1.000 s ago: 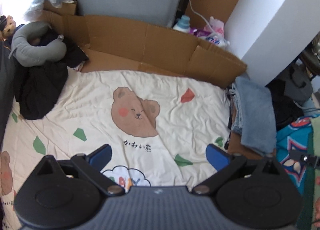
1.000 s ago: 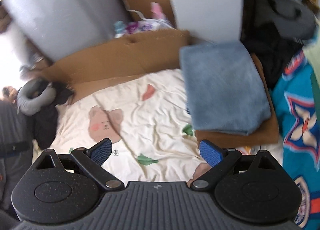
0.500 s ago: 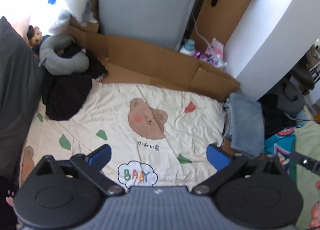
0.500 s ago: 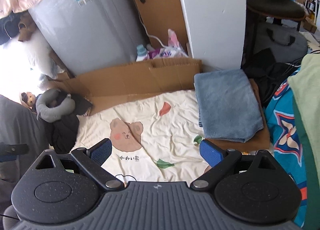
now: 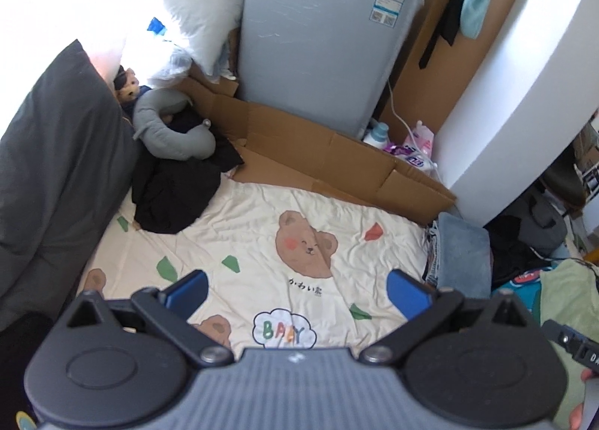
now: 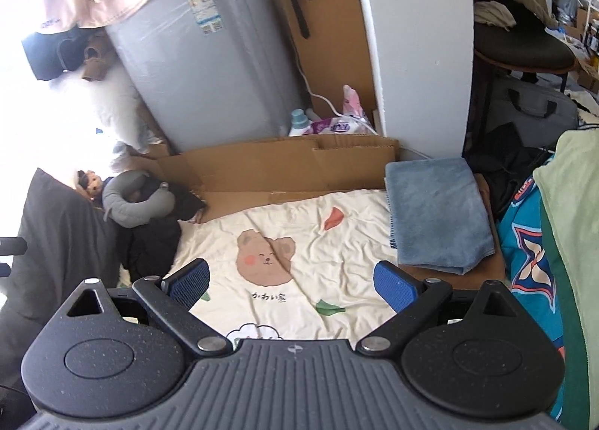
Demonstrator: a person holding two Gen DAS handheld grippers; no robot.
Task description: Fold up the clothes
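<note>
A cream sheet printed with a bear face covers the floor, with a grey appliance standing past its far edge behind a strip of flattened cardboard. At the sheet's far left corner a heap of black clothes lies crumpled under a grey neck pillow, and at its right edge a folded blue towel rests flat on a brown board. Above the sheet's near edge the left gripper and the right gripper both hang with fingers spread wide and nothing between them.
</note>
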